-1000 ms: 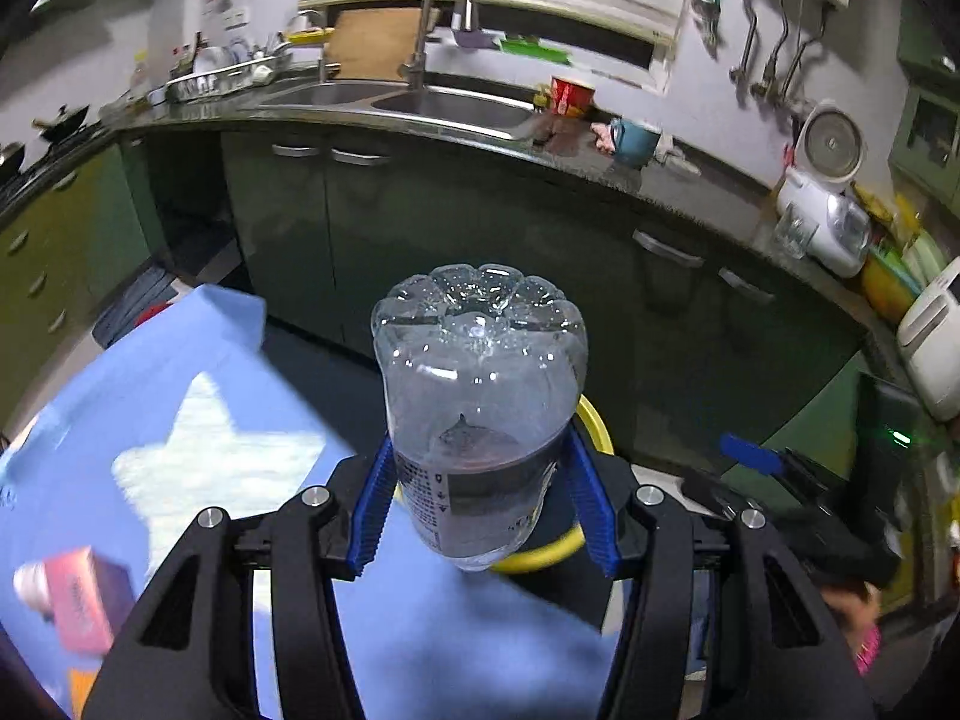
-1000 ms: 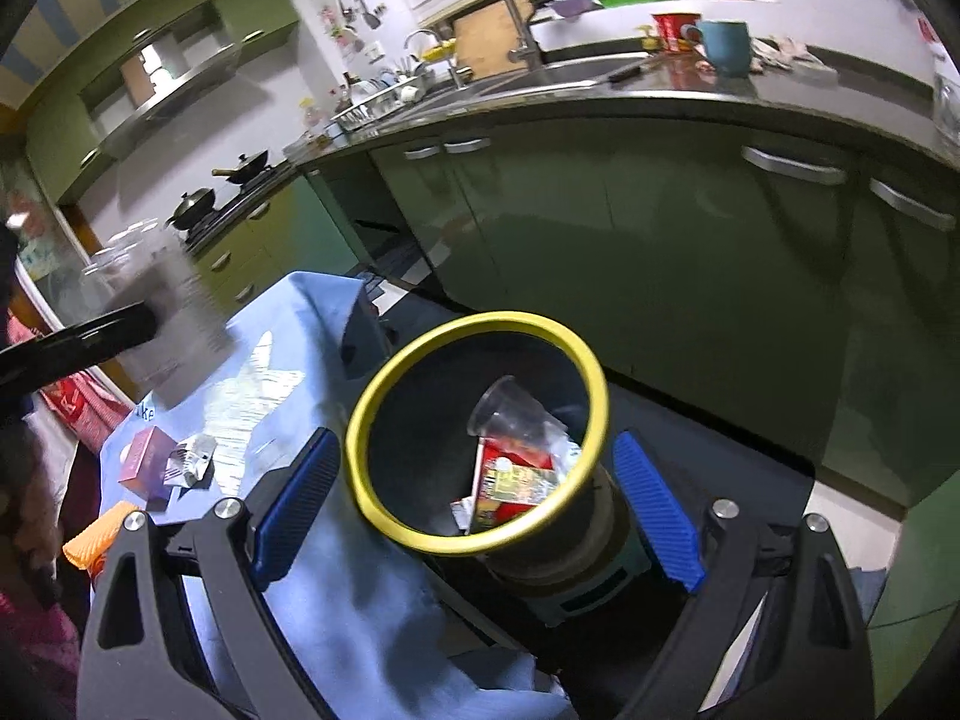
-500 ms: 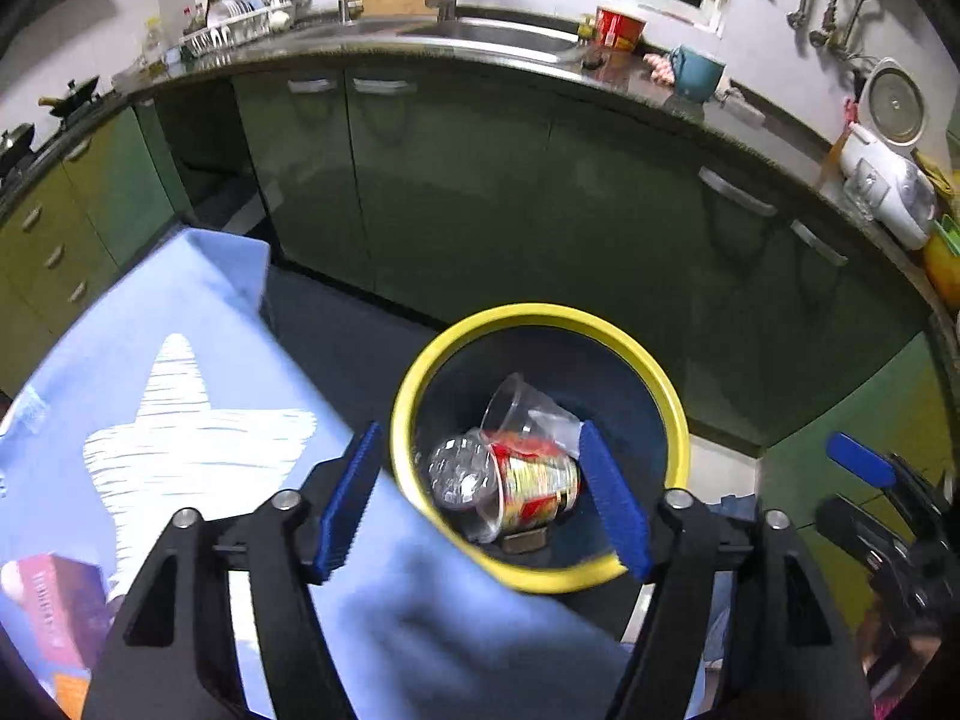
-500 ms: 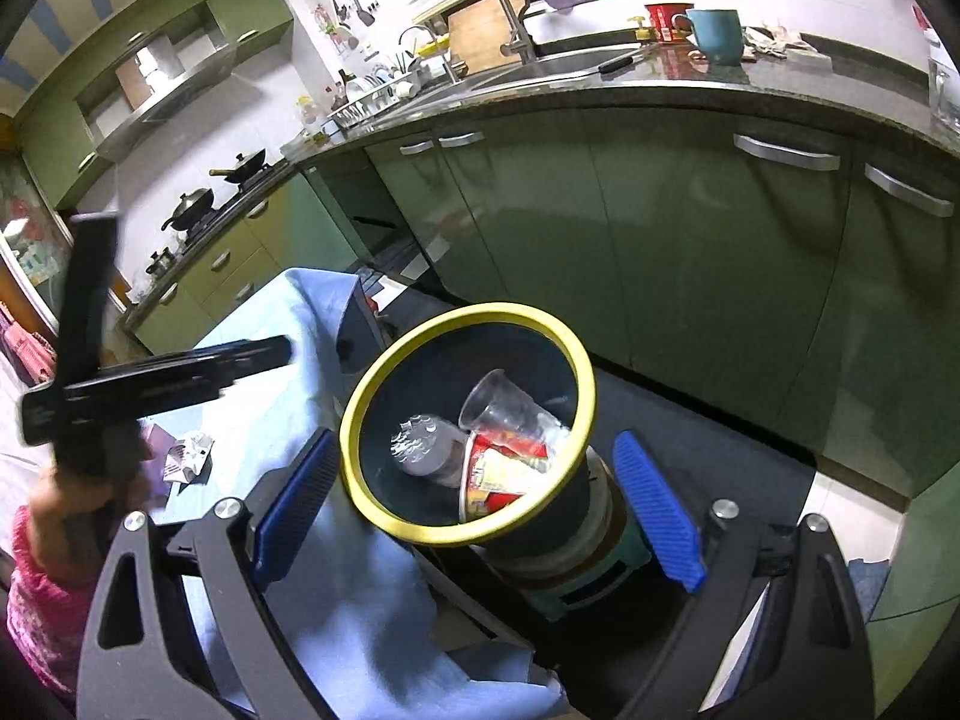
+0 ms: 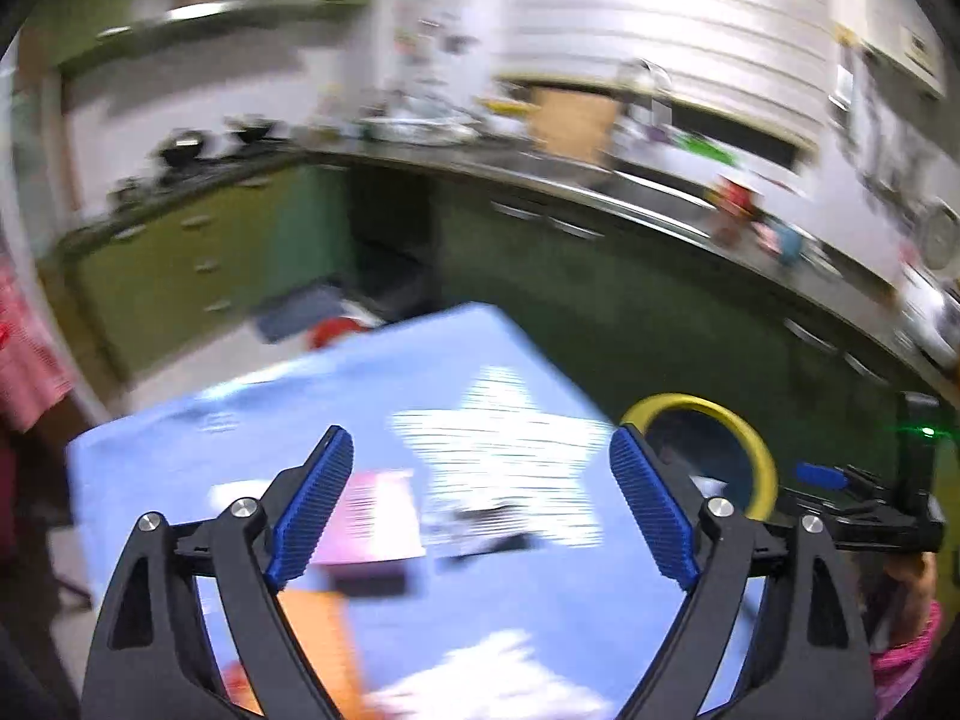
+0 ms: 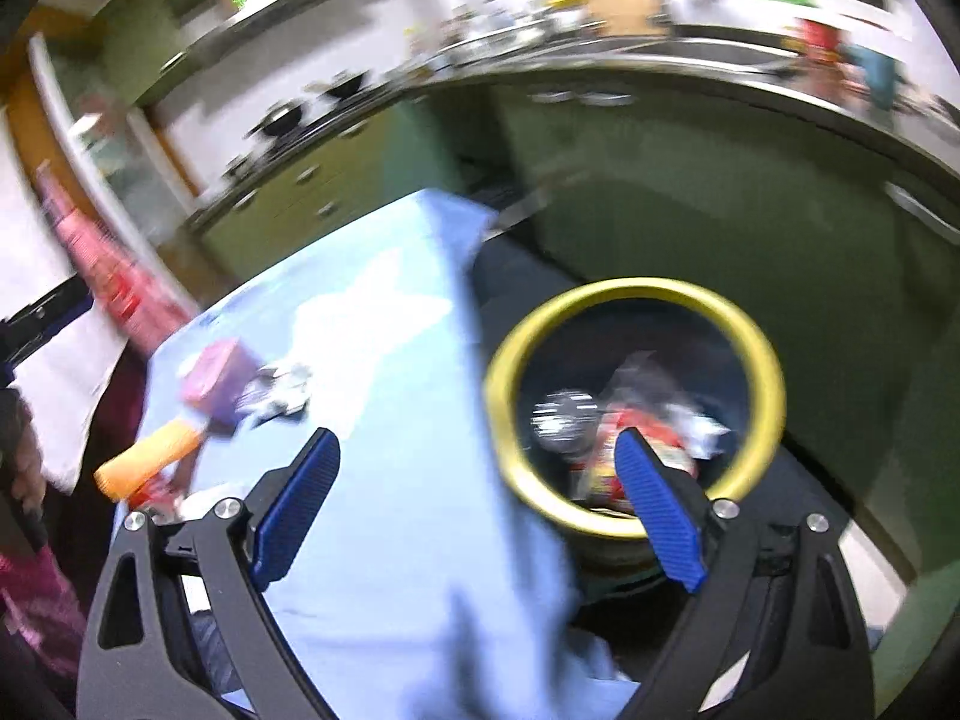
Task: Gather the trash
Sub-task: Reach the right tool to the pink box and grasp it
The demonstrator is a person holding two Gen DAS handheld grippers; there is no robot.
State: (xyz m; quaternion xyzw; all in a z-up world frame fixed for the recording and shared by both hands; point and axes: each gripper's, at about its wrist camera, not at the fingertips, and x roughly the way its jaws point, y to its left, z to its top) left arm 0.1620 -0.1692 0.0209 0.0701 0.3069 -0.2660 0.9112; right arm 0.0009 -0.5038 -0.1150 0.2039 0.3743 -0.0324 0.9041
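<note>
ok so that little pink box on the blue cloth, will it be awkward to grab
Probably not. The pink box looks like a small carton with flat sides, so it should neither roll nor slip between the open left gripper's ribbed pads. It is likely light and may crush if squeezed hard. Crumpled scraps lie right beside it.

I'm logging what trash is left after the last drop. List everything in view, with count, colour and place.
Bin: one, yellow rim, on the floor beside the table.
Clear bottle: one, inside the bin.
Red wrapper: one, inside the bin.
Tablecloth: one, light blue with white star.
Pink box: one, on the cloth.
Crumpled foil: one, silvery, beside the box.
Orange packet: one, at the cloth's edge.
Left gripper: open, empty.
Right gripper: open, empty.
</note>
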